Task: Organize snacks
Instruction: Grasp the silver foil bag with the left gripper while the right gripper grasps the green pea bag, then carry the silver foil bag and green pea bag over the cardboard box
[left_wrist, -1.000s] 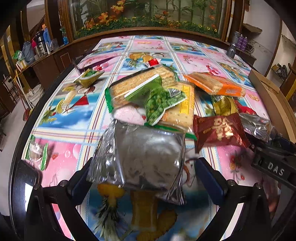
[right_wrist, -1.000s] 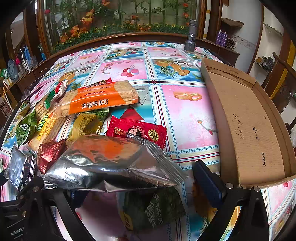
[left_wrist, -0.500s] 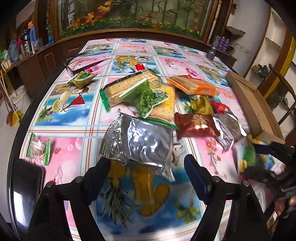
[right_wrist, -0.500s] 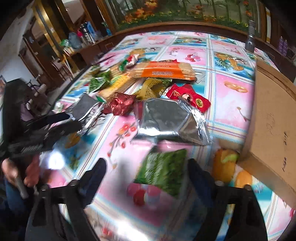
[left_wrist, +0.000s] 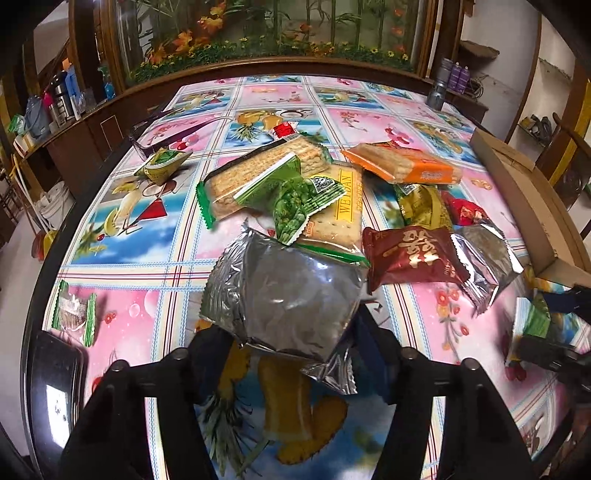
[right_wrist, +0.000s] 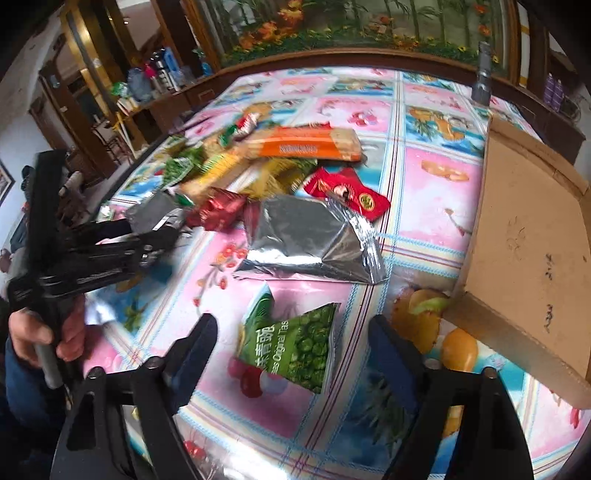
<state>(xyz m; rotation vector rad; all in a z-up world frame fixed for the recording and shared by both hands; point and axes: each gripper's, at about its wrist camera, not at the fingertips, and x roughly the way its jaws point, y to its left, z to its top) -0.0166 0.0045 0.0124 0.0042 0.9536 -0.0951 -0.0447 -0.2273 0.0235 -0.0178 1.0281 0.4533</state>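
Note:
A crumpled silver foil bag lies on the flowered tablecloth, its near end between the fingers of my left gripper. The jaws are closing, with the fingertips right at the bag's edges; no firm pinch shows. In the right wrist view a green pea packet lies flat between the fingers of my right gripper. Its jaws are closing too, with a gap left on both sides. Behind both lies a heap of snacks: an orange cracker pack, a dark red packet and a second silver bag.
An open cardboard box stands at the table's right side, also visible as the cardboard box. A small clear packet and a black device lie at the left edge. A person's hand holds the left gripper.
Both grippers' jaws have narrowed. The right gripper swung from over the second silver bag to straddle the green pea packet. The left gripper stayed by its silver bag.

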